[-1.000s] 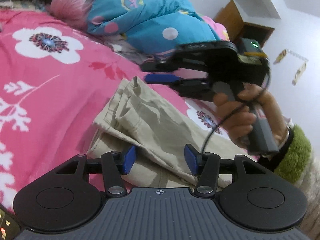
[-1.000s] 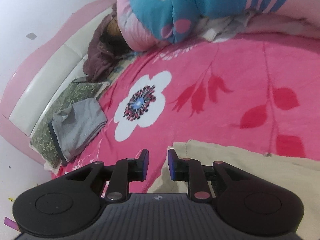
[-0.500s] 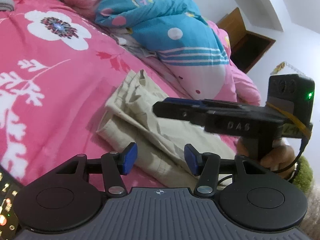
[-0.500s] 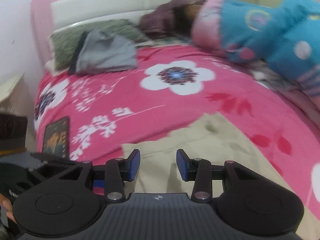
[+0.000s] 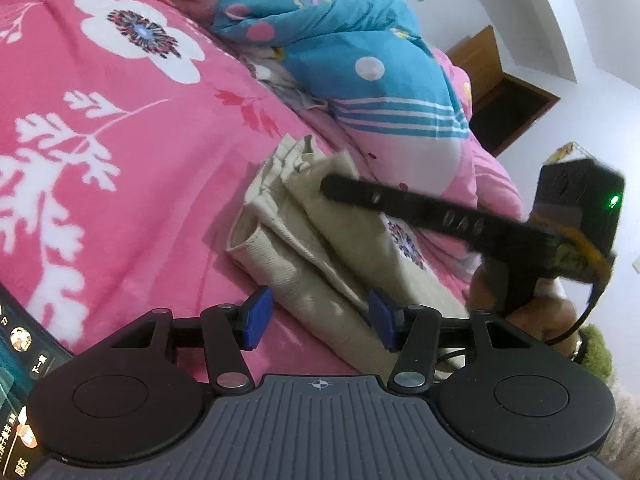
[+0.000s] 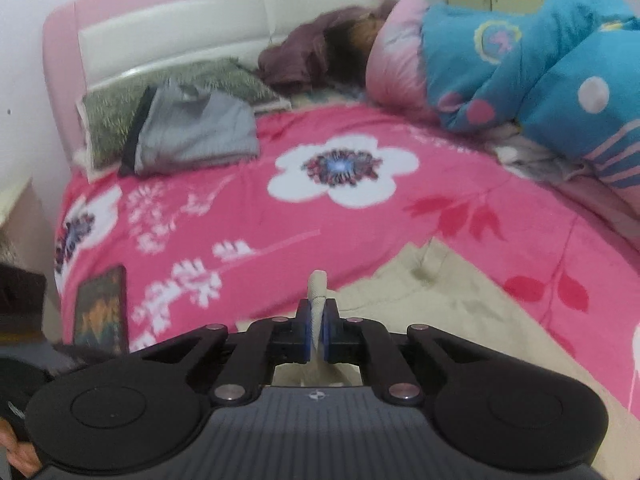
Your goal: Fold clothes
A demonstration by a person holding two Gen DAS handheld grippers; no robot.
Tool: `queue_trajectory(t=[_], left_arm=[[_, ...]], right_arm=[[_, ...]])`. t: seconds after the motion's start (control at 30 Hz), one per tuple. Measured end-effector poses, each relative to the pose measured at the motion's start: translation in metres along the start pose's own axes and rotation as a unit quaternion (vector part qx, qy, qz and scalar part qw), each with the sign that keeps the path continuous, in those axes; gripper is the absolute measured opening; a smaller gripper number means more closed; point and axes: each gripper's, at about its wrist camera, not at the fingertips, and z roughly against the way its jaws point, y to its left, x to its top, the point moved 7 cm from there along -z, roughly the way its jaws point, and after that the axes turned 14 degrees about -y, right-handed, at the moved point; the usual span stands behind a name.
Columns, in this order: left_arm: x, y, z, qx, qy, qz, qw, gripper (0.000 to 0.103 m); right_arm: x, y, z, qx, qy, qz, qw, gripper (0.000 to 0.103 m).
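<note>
A pair of beige trousers [image 5: 320, 240] is laid, partly folded, on a bed covered by a pink flowered bedspread [image 5: 120, 128]. In the right wrist view the right claw [image 6: 318, 330] is seen pressed together on a fold of the trousers' [image 6: 440, 304] fabric — a small tuft of beige cloth sticks up between the blue pads [image 6: 306, 328]. In the left wrist view the same claw [image 5: 332, 188] is seen from the side, reaching across the top of the trousers, with a hand [image 5: 532, 312] partly visible under its handle.

The left claw [image 5: 316, 318] is held spread, its blue pads [image 5: 256, 316] apart on either side of the near edge of the trousers; no cloth is pinched between them.

Beyond the trousers a blue quilt with dots and stripes [image 5: 360, 68] is bunched against the far side of the bed. Near the pink and white headboard [image 6: 180, 32] a folded grey garment [image 6: 196, 136] is lying on a green patterned pillow [image 6: 116, 112]. A phone with a lit screen [image 6: 102, 310] is resting on the bedspread near the left edge — its screen content is too blurred to be read.
</note>
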Motion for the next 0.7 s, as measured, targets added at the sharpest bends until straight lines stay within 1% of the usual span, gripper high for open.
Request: queue_trajectory(t=[0.1, 0.2, 0.27, 0.33, 0.4, 0.47, 0.5, 0.57, 0.63, 0.7], left_arm=[[0.0, 0.0, 0.0, -0.002, 0.0, -0.001, 1.0, 0.053], [0.0, 0.001, 0.0, -0.004, 0.002, 0.002, 1.0, 0.053], [-0.001, 0.0, 0.0, -0.006, 0.003, 0.002, 1.0, 0.053], [-0.001, -0.001, 0.0, -0.01, 0.003, 0.0, 0.9999, 0.053], [-0.001, -0.002, 0.001, -0.015, 0.002, -0.001, 0.9999, 0.053], [0.0, -0.003, 0.002, -0.02, -0.002, -0.001, 0.9998, 0.053], [0.0, -0.003, 0.003, -0.023, -0.004, 0.0, 0.9997, 0.053], [0.002, -0.002, 0.005, -0.024, -0.013, 0.003, 0.9996, 0.053], [0.004, -0.001, 0.007, -0.024, -0.021, 0.007, 0.9995, 0.054], [0.008, 0.001, 0.009, -0.019, -0.036, 0.013, 0.9991, 0.054]], right_arm=[[0.004, 0.009, -0.002, 0.003, -0.008, 0.019, 1.0, 0.005], [-0.007, 0.016, -0.015, 0.011, 0.011, 0.023, 1.0, 0.006], [-0.017, 0.018, -0.023, 0.02, 0.022, 0.013, 0.999, 0.006], [-0.022, 0.015, -0.028, 0.029, 0.029, -0.014, 0.999, 0.006], [-0.026, 0.01, -0.029, 0.043, 0.036, -0.052, 0.997, 0.01], [-0.026, 0.003, -0.027, 0.06, 0.04, -0.102, 0.992, 0.018], [-0.024, -0.001, -0.024, 0.071, 0.036, -0.126, 0.989, 0.021], [-0.018, -0.007, -0.013, 0.088, 0.016, -0.164, 0.982, 0.031], [-0.012, -0.015, 0.004, 0.083, -0.012, -0.18, 0.98, 0.034], [-0.012, -0.022, 0.023, 0.056, -0.03, -0.164, 0.984, 0.034]])
